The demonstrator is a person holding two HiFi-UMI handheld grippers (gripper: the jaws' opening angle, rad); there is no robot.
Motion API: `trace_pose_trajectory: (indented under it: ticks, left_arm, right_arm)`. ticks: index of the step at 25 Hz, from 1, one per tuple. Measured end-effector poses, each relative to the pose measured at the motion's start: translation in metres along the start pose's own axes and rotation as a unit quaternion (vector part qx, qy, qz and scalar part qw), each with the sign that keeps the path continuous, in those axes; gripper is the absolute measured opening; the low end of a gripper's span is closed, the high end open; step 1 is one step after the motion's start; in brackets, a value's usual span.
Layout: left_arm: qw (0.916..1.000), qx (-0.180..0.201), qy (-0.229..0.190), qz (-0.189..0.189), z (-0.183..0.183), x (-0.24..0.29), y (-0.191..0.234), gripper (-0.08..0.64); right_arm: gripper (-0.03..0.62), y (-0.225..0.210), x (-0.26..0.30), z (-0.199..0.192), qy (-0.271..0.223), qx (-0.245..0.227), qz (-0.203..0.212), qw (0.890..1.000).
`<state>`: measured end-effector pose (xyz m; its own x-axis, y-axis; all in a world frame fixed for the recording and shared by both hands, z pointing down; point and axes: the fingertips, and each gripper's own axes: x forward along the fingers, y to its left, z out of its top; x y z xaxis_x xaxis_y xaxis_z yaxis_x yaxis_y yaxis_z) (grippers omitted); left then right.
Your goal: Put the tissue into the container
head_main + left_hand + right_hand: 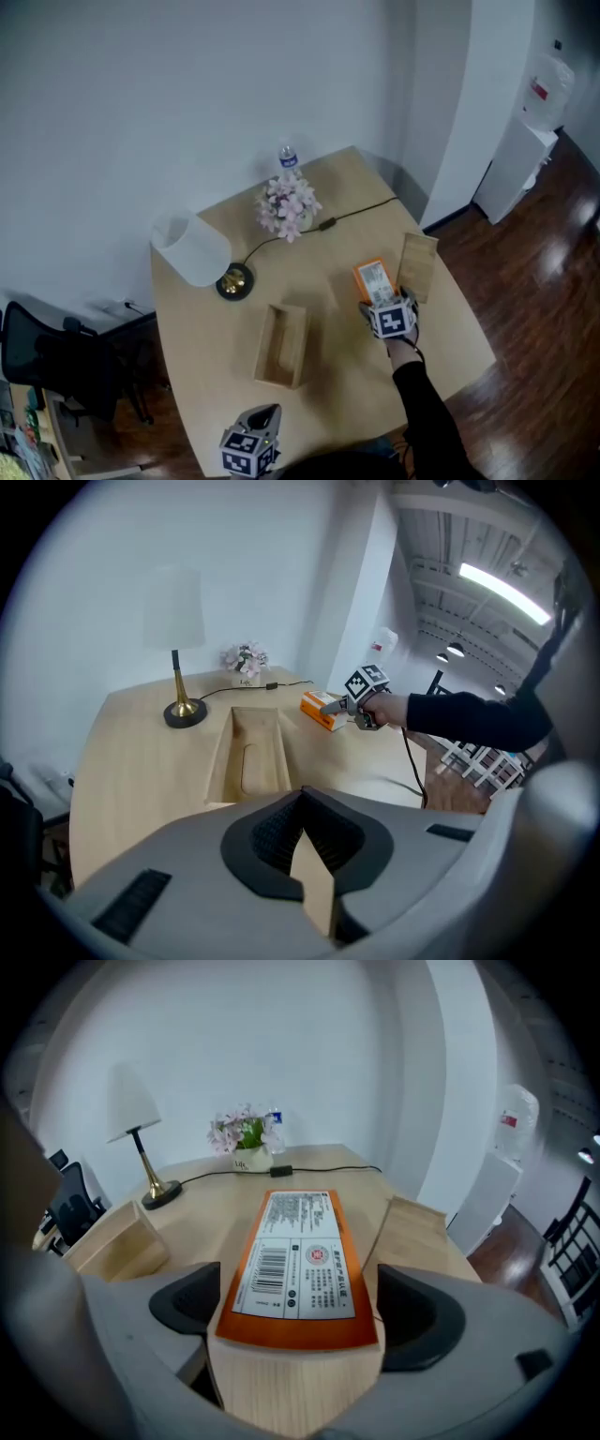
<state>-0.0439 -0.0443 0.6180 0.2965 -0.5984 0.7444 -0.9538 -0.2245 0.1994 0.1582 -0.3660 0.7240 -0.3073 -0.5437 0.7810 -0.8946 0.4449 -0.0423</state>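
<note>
An orange tissue pack [372, 278] with a white label lies flat on the wooden table, right of centre. My right gripper [382, 302] straddles its near end, and in the right gripper view the pack [295, 1260] lies between wide open jaws; the pads flank its sides and I see no squeeze. The open wooden container [263, 342] stands empty mid-table, left of the pack; its wall [220, 757] shows in the left gripper view and its side [122, 1246] in the right gripper view. My left gripper [253, 441] hovers at the table's near edge, its jaws [302, 799] shut with nothing between them.
A flat wooden lid [418, 265] lies just right of the pack. A lamp with a white shade [192, 247] and brass base [234, 281], a pot of flowers [289, 204], a water bottle [288, 157] and a black cable [361, 211] occupy the far side. An office chair [37, 361] stands at the left.
</note>
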Motion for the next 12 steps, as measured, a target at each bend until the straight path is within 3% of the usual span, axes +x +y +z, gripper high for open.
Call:
trace_pose_trajectory:
  ticks: [3, 8, 12]
  left_arm:
    - [1.0, -0.007, -0.001, 0.003, -0.006, -0.003, 0.005, -0.009]
    - [0.9999, -0.005, -0.011, -0.001, -0.007, -0.009, 0.011, -0.009]
    - [0.9997, -0.002, -0.023, -0.011, -0.007, -0.016, 0.018, -0.009]
  right_arm:
    - [0.515, -0.007, 0.01, -0.011, 0.026, 0.012, -0.018, 0.999]
    - [0.446, -0.01, 0.004, -0.014, 0.033, 0.027, -0.036, 0.998]
    - [0.43, 0.0, -0.022, -0.025, 0.026, 0.064, -0.028, 0.997]
